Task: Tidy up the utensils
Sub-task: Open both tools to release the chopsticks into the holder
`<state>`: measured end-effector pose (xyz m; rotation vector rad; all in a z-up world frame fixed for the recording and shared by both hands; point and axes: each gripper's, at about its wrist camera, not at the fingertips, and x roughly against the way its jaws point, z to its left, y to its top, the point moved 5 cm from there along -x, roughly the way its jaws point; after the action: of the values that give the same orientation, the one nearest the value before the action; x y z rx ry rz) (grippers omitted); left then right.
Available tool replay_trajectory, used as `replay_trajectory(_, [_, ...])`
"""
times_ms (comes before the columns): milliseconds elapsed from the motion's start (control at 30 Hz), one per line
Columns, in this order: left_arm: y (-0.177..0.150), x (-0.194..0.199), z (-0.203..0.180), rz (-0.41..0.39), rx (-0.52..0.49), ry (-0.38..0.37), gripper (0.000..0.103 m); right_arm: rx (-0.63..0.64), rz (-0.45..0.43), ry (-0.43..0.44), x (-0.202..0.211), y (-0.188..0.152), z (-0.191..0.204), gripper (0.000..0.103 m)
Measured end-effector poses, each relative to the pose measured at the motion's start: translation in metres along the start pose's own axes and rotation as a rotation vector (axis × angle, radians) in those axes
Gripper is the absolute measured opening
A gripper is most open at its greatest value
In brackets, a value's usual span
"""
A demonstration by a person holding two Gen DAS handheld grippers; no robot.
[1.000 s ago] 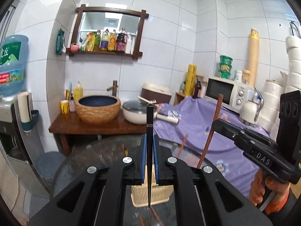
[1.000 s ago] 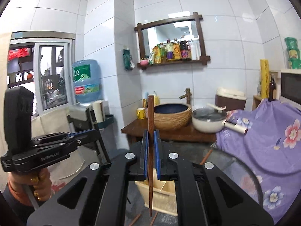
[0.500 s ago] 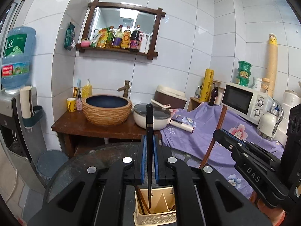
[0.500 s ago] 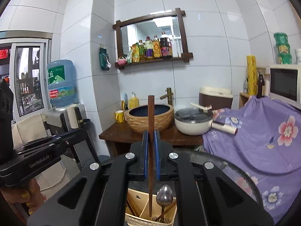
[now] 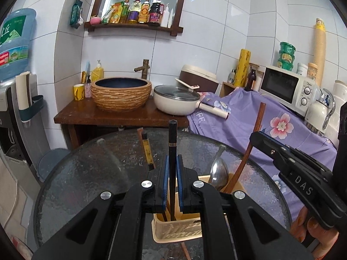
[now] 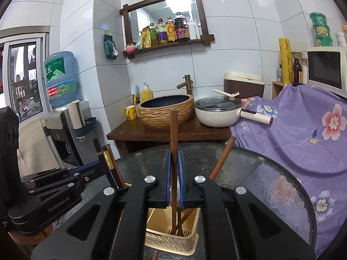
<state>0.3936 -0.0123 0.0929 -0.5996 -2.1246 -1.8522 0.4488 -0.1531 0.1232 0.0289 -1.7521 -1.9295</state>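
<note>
My left gripper (image 5: 172, 162) is shut on a black chopstick (image 5: 172, 143), held upright with its lower end inside the beige utensil basket (image 5: 177, 231). My right gripper (image 6: 174, 158) is shut on a brown wooden chopstick (image 6: 174, 130), also upright, its lower end in the same basket (image 6: 171, 240). The basket stands on the round glass table (image 5: 86, 173) and holds a metal spoon (image 5: 219, 173) and other chopsticks. The right gripper also shows in the left wrist view (image 5: 258, 137), and the left gripper in the right wrist view (image 6: 95, 164).
Behind the table is a wooden stand with a woven basin (image 5: 121, 96) and a lidded white pan (image 5: 176, 101). A purple floral cloth (image 5: 282, 130) covers the counter at right, with a microwave (image 5: 288, 88). A water dispenser (image 6: 63, 112) stands left. A loose chopstick (image 5: 186, 250) lies in front of the basket.
Both grippers have moved down toward the table, lowering their chopsticks into the basket. The basket and spoon now show closer.
</note>
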Motion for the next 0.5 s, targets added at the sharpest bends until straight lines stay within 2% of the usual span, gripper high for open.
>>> replay_trajectory(300, [-0.017,-0.013,0.005,0.039,0.016,0.005,0.007,0.011,0.017,-0.004,-0.006,-0.018,-0.007,0.007])
replay_trajectory(400, [-0.017,-0.007,0.005,0.027,0.020,-0.006,0.007,0.010,0.008,-0.012,-0.004,-0.018,-0.008,0.008])
replay_trajectory(467, [-0.017,0.000,0.004,0.021,0.018,-0.017,0.010,0.010,0.003,-0.007,0.000,-0.018,-0.009,0.014])
replay_trajectory(500, [-0.017,0.005,0.004,0.014,0.016,-0.023,0.017,0.013,-0.004,-0.013,0.003,-0.018,-0.009,0.019])
